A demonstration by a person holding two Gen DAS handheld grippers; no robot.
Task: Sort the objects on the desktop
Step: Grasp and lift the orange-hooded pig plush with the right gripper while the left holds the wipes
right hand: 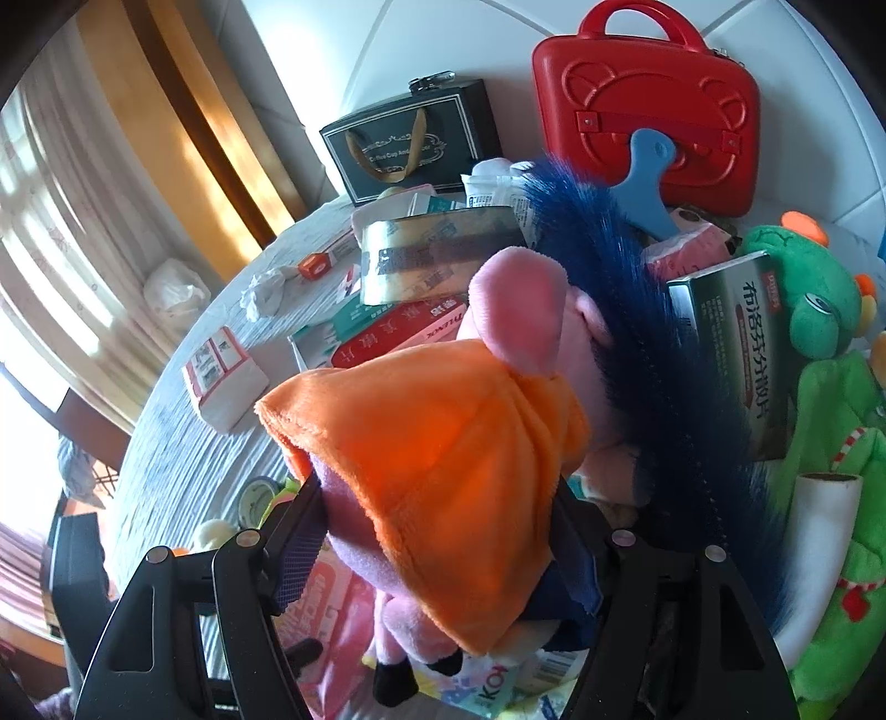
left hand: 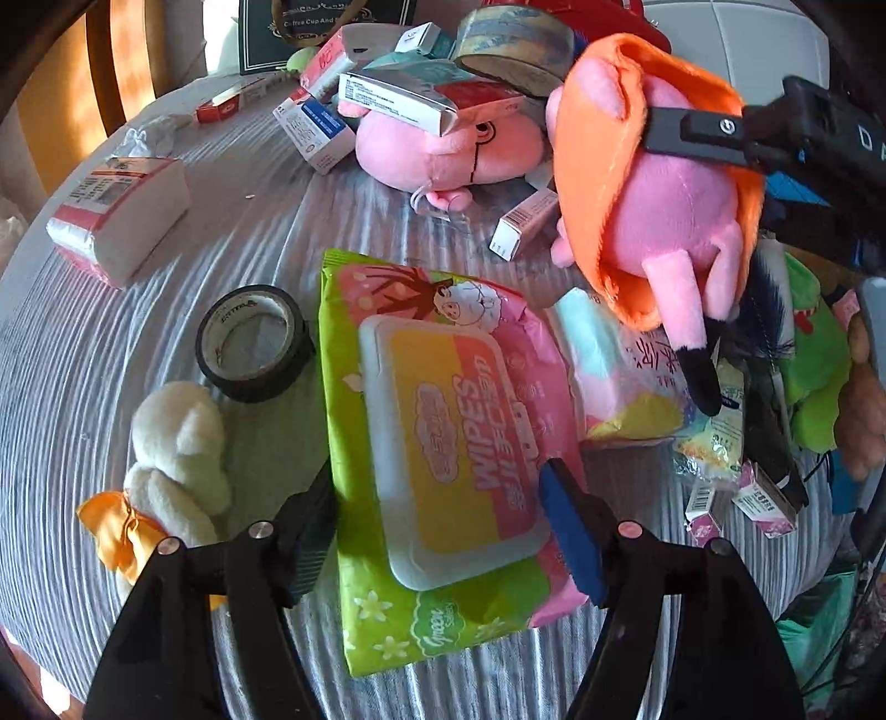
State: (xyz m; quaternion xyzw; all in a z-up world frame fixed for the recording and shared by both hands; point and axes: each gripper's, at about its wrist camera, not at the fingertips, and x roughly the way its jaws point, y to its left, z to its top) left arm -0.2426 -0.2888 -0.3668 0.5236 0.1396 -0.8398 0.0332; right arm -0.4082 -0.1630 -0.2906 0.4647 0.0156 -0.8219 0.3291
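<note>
Two grippers are at work over a cluttered round table (left hand: 66, 354) with a striped grey cloth. The right gripper (right hand: 437, 531) has its jaws closed on a pink pig toy (left hand: 664, 205) in an orange dress, which hangs lifted above the clutter, clear of the table, its black-tipped leg dangling over a pastel packet (left hand: 614, 360). From the right wrist camera the toy's orange dress fills the space between the fingers (right hand: 302, 548), with a blue furry thing (right hand: 637, 343) just behind it.

The left gripper (left hand: 443, 526) has its jaws wide apart, one on each side of a green and pink pack of wipes (left hand: 437, 443) lying flat on the cloth; whether the fingers touch it I cannot tell. Just left of the pack lie a roll of black tape (left hand: 255, 343) and a white plush toy (left hand: 177, 459). Farther back sit a second pink plush (left hand: 443, 149) under some small boxes (left hand: 393, 94), a big roll of brown tape (left hand: 515, 44), a red case (right hand: 648, 105) and a green plush toy (right hand: 825, 421)
</note>
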